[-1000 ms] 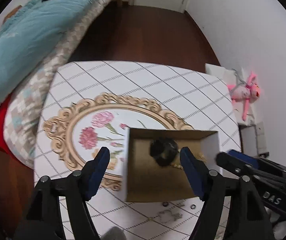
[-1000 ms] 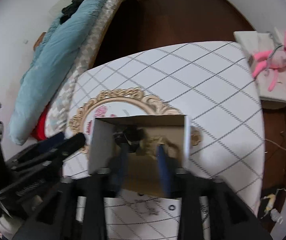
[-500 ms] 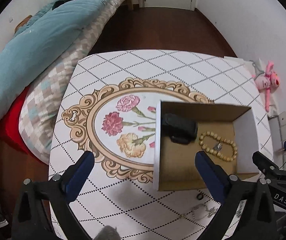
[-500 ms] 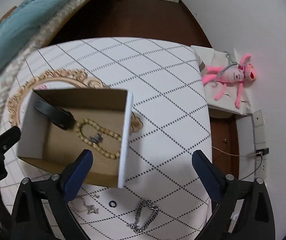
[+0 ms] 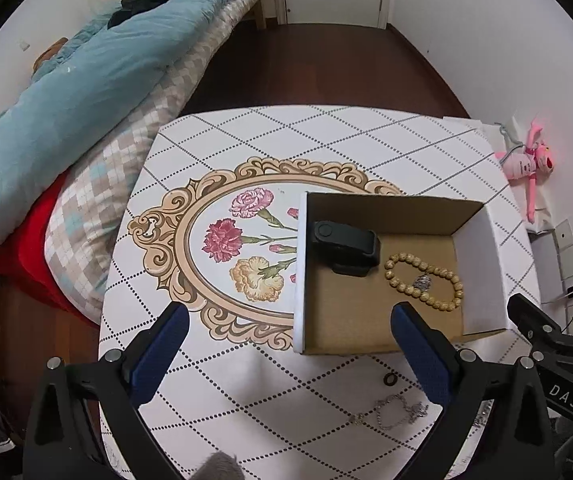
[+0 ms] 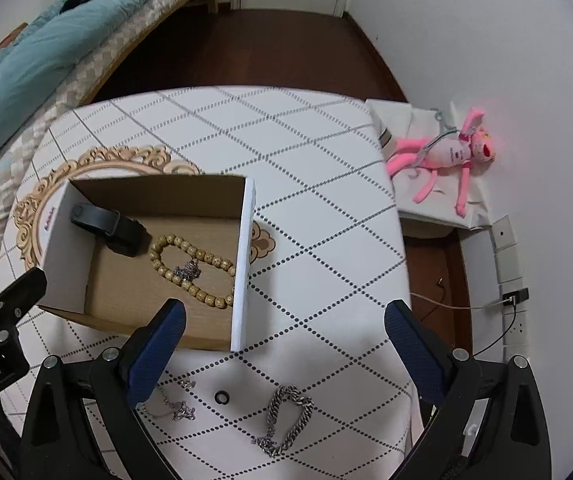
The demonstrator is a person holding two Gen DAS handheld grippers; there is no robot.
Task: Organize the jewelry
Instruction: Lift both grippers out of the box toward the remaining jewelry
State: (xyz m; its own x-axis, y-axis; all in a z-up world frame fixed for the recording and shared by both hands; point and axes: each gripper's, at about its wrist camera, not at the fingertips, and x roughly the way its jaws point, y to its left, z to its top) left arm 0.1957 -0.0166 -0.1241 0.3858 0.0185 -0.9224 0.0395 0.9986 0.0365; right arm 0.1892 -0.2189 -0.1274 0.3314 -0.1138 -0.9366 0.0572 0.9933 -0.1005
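Observation:
An open cardboard box (image 5: 482,276) (image 6: 242,264) stands on the white patterned table (image 5: 278,132). Inside lie a black wristband (image 5: 344,242) (image 6: 108,228), a wooden bead bracelet (image 5: 424,282) (image 6: 192,270) and a small silver piece (image 5: 422,281) (image 6: 186,270). On the table in front of the box lie a thin silver necklace (image 5: 392,418) (image 6: 172,410), a small black ring (image 5: 389,379) (image 6: 221,397) and a heavy silver chain bracelet (image 6: 288,420). My left gripper (image 5: 290,354) is open and empty above the table's near edge. My right gripper (image 6: 284,354) is open and empty above the chain bracelet.
A bed with a blue quilt (image 5: 70,80) stands left of the table. A pink plush toy (image 6: 446,152) lies on a white box at the right by the wall. Wall sockets and cables (image 6: 510,300) are at the right. Dark wood floor (image 5: 318,68) lies beyond the table.
Both grippers have pulled up and back from the box. The right gripper, nearly shut inside the box a second ago, is now wide open, with the bead bracelet lying in the box.

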